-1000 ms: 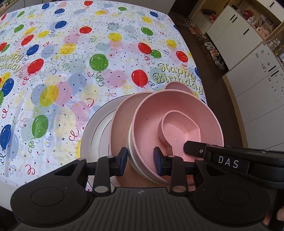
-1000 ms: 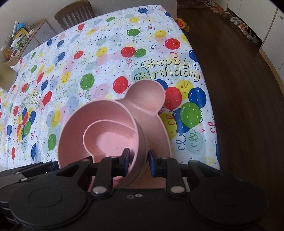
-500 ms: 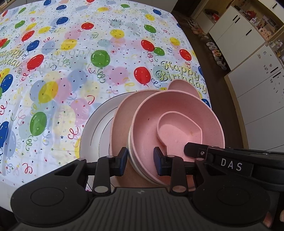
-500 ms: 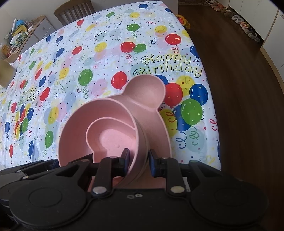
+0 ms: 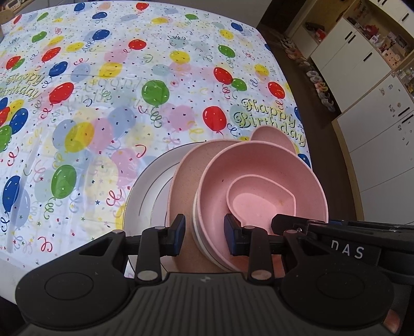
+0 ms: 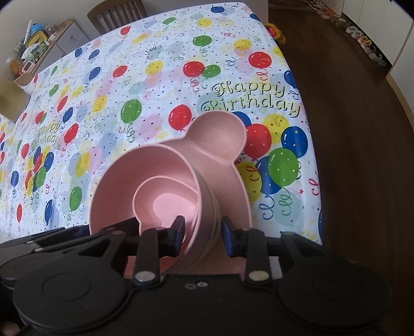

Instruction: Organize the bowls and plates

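A stack of dishes sits at the table's near right corner. A white plate (image 5: 145,196) lies at the bottom, a pink plate with a round ear (image 5: 183,178) on it, then nested bowls topped by a large pink bowl (image 5: 217,181) that holds a small pink bowl (image 5: 256,199). My left gripper (image 5: 204,235) straddles the near-left rim of the bowl stack, one finger outside and one inside. My right gripper (image 6: 203,234) straddles the right rim of the large pink bowl (image 6: 116,188); the eared pink plate (image 6: 220,134) shows behind it. Both sets of jaws stand a little wider than the rims.
The table (image 5: 103,90) wears a balloon-print birthday cloth. Its right edge drops to a dark wood floor (image 6: 362,155). White cabinets (image 5: 375,103) stand at the right. A wooden chair (image 6: 116,13) and a cluttered sideboard (image 6: 33,51) stand at the far side.
Both views have shifted slightly, so the grippers and the stack seem to have moved a little. The jaws keep the same spacing around the bowl rims.
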A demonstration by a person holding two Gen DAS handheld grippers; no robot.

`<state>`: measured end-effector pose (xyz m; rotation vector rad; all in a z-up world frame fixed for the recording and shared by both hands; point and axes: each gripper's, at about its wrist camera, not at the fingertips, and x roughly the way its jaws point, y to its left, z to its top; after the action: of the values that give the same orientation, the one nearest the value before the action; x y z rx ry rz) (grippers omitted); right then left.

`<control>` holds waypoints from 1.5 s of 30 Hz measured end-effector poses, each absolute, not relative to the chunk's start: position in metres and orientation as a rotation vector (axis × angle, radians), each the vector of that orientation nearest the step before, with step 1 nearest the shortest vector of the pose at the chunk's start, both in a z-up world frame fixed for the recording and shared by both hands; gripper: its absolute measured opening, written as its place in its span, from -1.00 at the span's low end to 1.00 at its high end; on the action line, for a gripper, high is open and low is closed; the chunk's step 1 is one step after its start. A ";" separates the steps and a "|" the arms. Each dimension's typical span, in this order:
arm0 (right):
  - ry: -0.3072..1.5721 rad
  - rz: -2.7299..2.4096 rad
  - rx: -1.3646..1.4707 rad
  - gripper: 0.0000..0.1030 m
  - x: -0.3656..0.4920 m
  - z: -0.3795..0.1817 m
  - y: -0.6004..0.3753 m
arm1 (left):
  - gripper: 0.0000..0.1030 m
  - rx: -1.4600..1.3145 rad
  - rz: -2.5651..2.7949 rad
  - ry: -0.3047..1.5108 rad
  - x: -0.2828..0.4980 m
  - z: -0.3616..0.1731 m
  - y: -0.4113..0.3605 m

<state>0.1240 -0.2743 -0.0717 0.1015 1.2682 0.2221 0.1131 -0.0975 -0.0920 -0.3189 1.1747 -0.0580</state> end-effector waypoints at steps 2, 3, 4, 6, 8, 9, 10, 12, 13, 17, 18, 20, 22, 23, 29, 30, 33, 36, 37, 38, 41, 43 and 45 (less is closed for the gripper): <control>1.261 0.231 0.098 -0.29 0.123 -0.070 -0.275 | -0.39 -0.323 -0.047 1.168 0.111 -0.090 -0.097; 1.256 0.236 0.093 -0.26 0.123 -0.068 -0.275 | -0.39 -0.324 -0.041 1.164 0.109 -0.089 -0.097; 1.252 0.241 0.089 -0.22 0.122 -0.067 -0.275 | -0.38 -0.323 -0.038 1.159 0.108 -0.088 -0.097; 1.247 0.253 0.084 -0.17 0.121 -0.064 -0.276 | -0.24 -0.316 -0.027 1.145 0.104 -0.085 -0.097; 1.237 0.262 0.076 -0.12 0.119 -0.061 -0.277 | -0.18 -0.313 -0.011 1.128 0.101 -0.081 -0.097; 1.233 0.267 0.074 -0.10 0.118 -0.060 -0.277 | -0.18 -0.313 -0.006 1.121 0.099 -0.079 -0.096; 1.229 0.274 0.074 -0.09 0.116 -0.058 -0.278 | -0.18 -0.313 -0.002 1.115 0.098 -0.077 -0.096; 1.219 0.286 0.065 -0.07 0.114 -0.054 -0.279 | -0.16 -0.308 0.002 1.100 0.094 -0.072 -0.097; 1.211 0.291 0.061 -0.04 0.112 -0.052 -0.279 | -0.15 -0.303 0.004 1.093 0.092 -0.070 -0.097; 1.186 0.315 0.048 0.03 0.106 -0.044 -0.281 | -0.02 -0.288 0.011 1.060 0.084 -0.059 -0.098; 1.180 0.321 0.045 0.04 0.104 -0.042 -0.282 | 0.00 -0.284 0.010 1.054 0.082 -0.056 -0.098; 1.166 0.327 0.038 0.10 0.100 -0.038 -0.282 | 0.03 -0.277 0.009 1.043 0.077 -0.051 -0.098; 1.146 0.331 0.038 0.17 0.095 -0.033 -0.284 | 0.05 -0.264 0.005 1.026 0.072 -0.045 -0.098; 1.137 0.334 0.037 0.18 0.093 -0.031 -0.284 | 0.07 -0.257 0.003 1.020 0.070 -0.043 -0.098; 1.058 0.353 0.046 0.46 0.076 -0.015 -0.288 | 0.12 -0.212 -0.030 0.981 0.052 -0.028 -0.095; 1.041 0.357 0.048 0.53 0.073 -0.013 -0.288 | 0.15 -0.205 -0.035 0.974 0.049 -0.025 -0.094; 0.989 0.373 0.047 0.62 0.063 -0.005 -0.288 | 0.24 -0.192 -0.048 0.954 0.038 -0.020 -0.091; 0.932 0.392 0.044 0.66 0.049 0.003 -0.287 | 0.29 -0.177 -0.069 0.935 0.027 -0.016 -0.088; 0.913 0.397 0.042 0.70 0.045 0.005 -0.287 | 0.31 -0.175 -0.075 0.930 0.024 -0.015 -0.087; 0.893 0.398 0.037 0.75 0.041 0.008 -0.286 | 0.34 -0.172 -0.084 0.925 0.020 -0.013 -0.086; 0.835 0.401 0.032 0.82 0.028 0.016 -0.285 | 0.43 -0.165 -0.102 0.904 0.010 -0.009 -0.085; 0.797 0.391 0.031 0.84 0.020 0.021 -0.287 | 0.51 -0.159 -0.112 0.884 0.003 -0.006 -0.084; 0.761 0.375 0.035 0.88 0.011 0.025 -0.289 | 0.56 -0.159 -0.123 0.863 -0.004 -0.002 -0.083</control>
<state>0.0112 -0.2891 0.0253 0.0349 0.7611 0.3753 -0.0036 -0.0825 -0.0025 -0.1585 0.8634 -0.1227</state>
